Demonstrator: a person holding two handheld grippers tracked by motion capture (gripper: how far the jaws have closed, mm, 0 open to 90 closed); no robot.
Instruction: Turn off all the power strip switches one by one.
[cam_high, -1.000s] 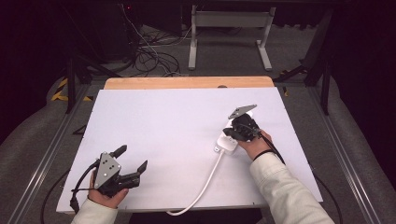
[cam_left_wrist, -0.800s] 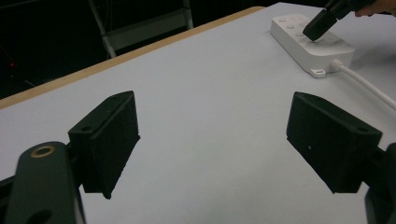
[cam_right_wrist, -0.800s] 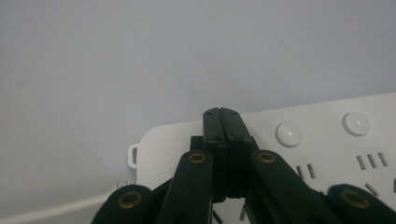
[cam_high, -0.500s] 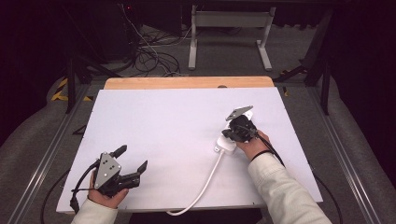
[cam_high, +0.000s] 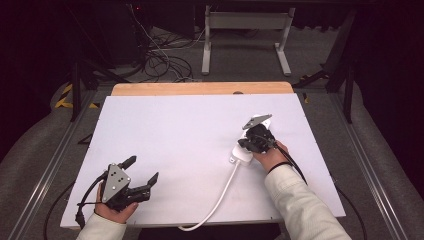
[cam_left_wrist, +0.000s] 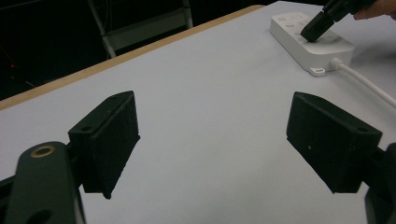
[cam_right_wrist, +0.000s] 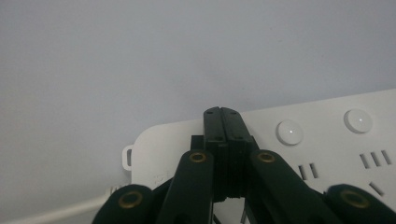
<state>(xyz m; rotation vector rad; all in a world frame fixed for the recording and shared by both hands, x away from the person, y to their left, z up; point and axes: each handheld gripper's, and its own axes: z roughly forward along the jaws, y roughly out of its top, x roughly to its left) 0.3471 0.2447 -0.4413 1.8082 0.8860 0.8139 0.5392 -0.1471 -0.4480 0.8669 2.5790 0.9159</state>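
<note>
R gripper, black two-jaw tool w/ grey three-cornered plate on top, sits over the white plastic power strip on the right half of the white bench top, nearer the right edge than the left, approx midway btwn front and back edges. In the right gripper view its jaws are fully closed, pads pressed flat together, nothing btwn them; the joined tips point down at the strip's top face, at the cable end, beside a round white button. Second round button further along, slot openings below them. Can't tell for sure if tips actually touch the casing or hover just above.

Strip lies flat, its long axis angled toward the back-right corner. Its white round cable leaves the near end, curves toward the front edge and drops over it near the middle. Small mounting tab at the cable end.

L gripper, same black type w/ grey plate, held by the left hand near the front-left corner, well apart from the strip. Jaws wide open, nothing held; bare white surface btwn them in the left gripper view, w/ strip far off at upper right and the R tool's tip on it.

Light wooden strip runs along the back edge.
</note>
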